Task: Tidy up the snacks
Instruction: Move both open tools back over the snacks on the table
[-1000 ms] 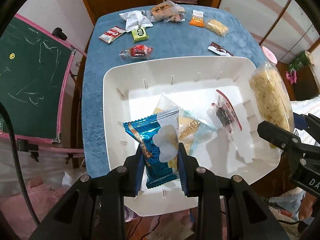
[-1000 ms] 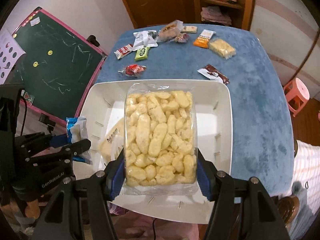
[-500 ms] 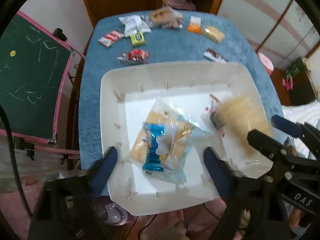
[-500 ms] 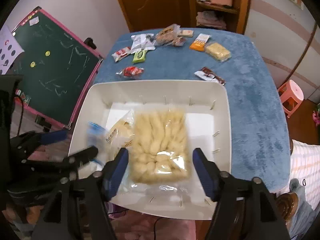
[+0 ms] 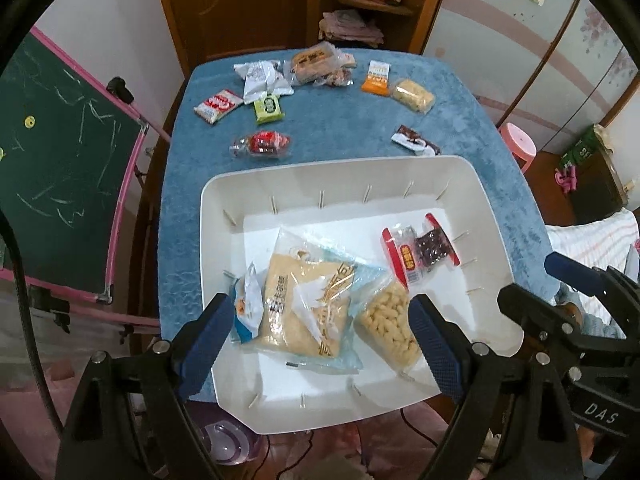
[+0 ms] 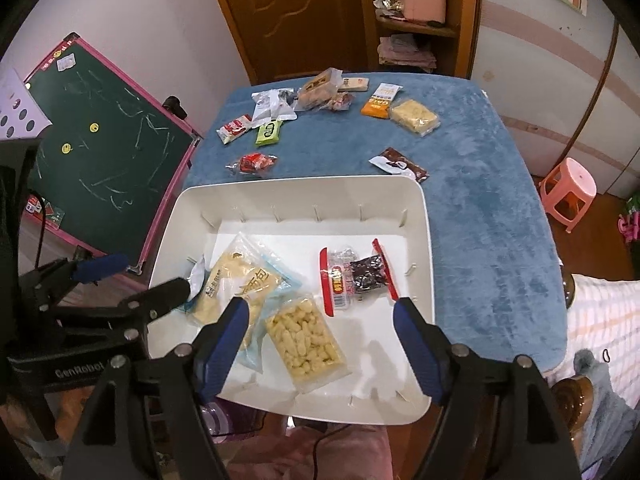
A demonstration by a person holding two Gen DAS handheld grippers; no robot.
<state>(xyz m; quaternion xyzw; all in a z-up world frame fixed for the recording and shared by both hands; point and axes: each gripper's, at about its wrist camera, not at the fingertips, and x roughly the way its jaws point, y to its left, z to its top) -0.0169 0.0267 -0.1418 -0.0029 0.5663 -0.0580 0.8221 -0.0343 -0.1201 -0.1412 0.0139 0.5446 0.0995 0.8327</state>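
Observation:
A white bin (image 5: 304,176) (image 6: 424,240) stands at the table's near edge. In it lie a blue snack packet (image 5: 246,308), a large clear bread bag (image 5: 308,304) (image 6: 236,284), a bag of yellow puffs (image 5: 390,328) (image 6: 306,340) and a red-edged packet (image 5: 420,256) (image 6: 352,276). My left gripper (image 5: 320,344) is open and empty above the bin's near side. My right gripper (image 6: 322,344) is open and empty above the puffs.
Several loose snacks lie on the blue tablecloth (image 5: 340,120) beyond the bin: a red packet (image 5: 262,145), a green one (image 5: 268,108), an orange one (image 5: 376,76), a brown wrapper (image 5: 414,141). A green chalkboard (image 5: 60,168) stands left; a pink stool (image 6: 568,188) right.
Both grippers opened and let go. The blue packet dropped at the bin's left side and the puff bag dropped into the bin's near side. Both grippers drew back.

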